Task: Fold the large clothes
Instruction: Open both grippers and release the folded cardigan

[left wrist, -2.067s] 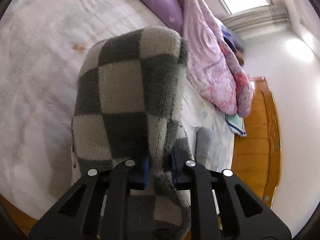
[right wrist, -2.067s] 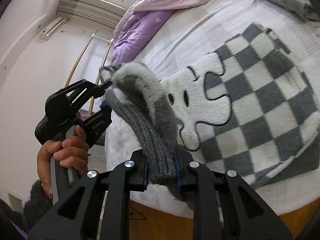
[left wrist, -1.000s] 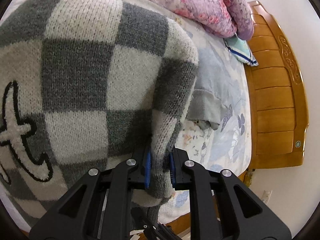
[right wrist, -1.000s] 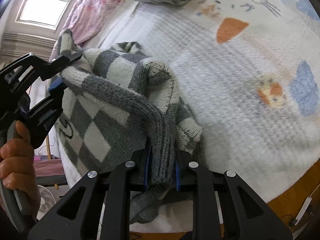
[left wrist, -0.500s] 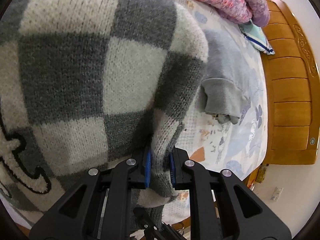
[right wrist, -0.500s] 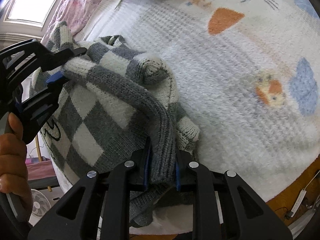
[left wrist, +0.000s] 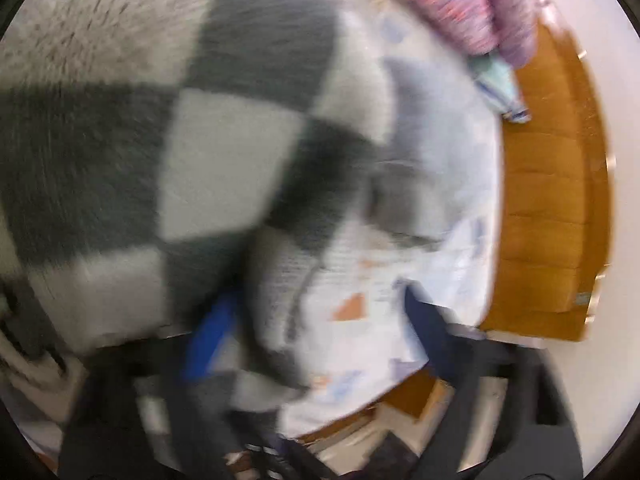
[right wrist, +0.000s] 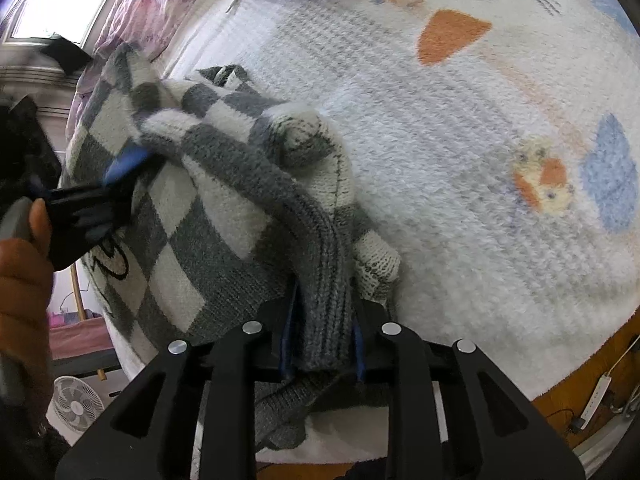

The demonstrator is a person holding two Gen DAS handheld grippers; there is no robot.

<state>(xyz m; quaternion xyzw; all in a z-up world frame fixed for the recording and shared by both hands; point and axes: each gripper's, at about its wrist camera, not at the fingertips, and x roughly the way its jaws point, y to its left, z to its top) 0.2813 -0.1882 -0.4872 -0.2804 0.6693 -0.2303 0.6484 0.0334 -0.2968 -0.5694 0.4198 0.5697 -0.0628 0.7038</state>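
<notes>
While left tongs (left wrist: pixel 316 312) spread off sweater (right wrist: pixel 224 184), only right view shows right tongs (right wrist: pixel 322 344) loosening on hem.

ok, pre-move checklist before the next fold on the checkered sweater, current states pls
1. Left gripper clear of the checkered sweater: ok, its jaws are opening and stand wide, though a fold still lies between them.
2. Right gripper grip: cannot tell how firm; its jaws are opening with the grey ribbed edge between the pads.
3. Sweater resting on the bed cover: ok, folded part lies on it.
4. Fold tidy: not ok, bunched near the right gripper.
5. Grey garment apart from the sweater: cannot tell, left view is blurred.
6. Bare cover to the right of the sweater: ok.
</notes>
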